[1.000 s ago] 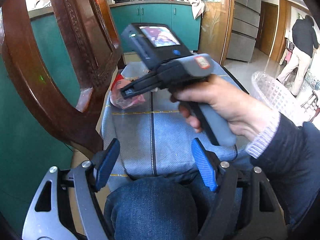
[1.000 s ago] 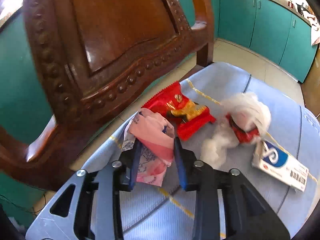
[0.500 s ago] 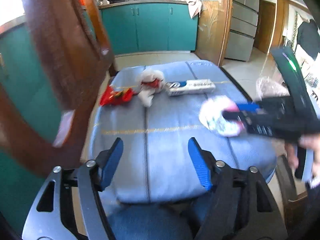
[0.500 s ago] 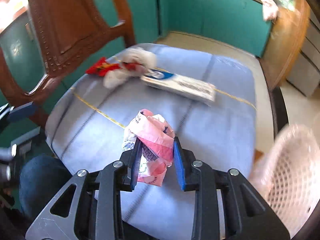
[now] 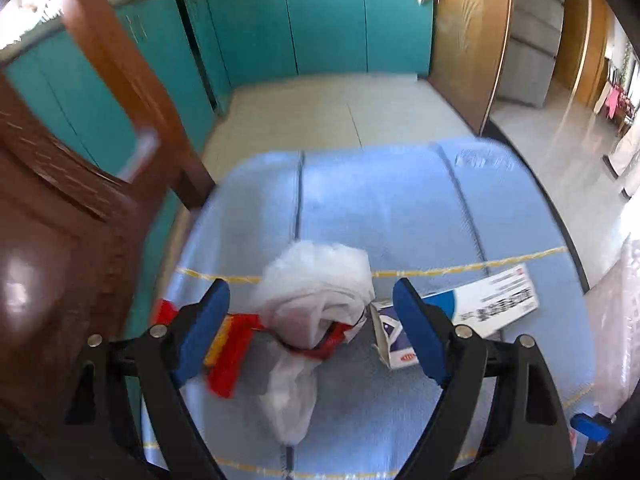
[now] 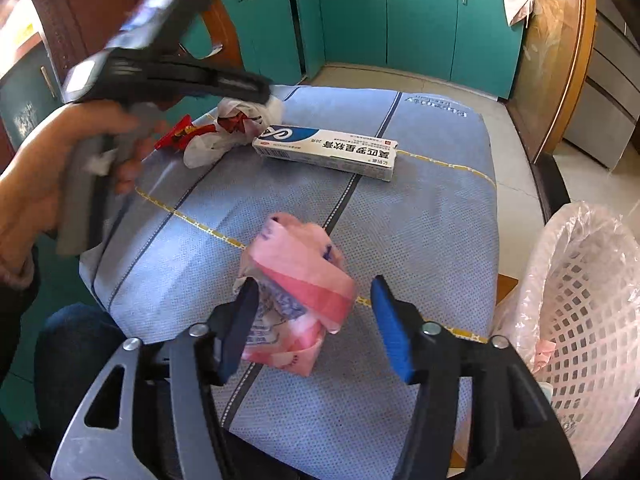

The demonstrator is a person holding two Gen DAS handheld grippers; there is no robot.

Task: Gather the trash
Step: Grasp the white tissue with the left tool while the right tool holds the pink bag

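My right gripper is open, and a crumpled pink wrapper sits between its fingers, touching the left pad, over the blue cushion. My left gripper is open and straddles a white plastic wad with red inside. A red snack packet lies by its left finger, a white and blue box by its right finger. In the right wrist view the left gripper hovers over the wad, next to the box and the red packet.
A white mesh basket lined with thin plastic stands right of the cushion; its edge shows in the left wrist view. A dark wooden chair back rises on the left. Teal cabinets stand behind.
My right gripper carried the pink wrapper from the far left toward the basket side and has now opened. My left gripper moved forward over the white wad.
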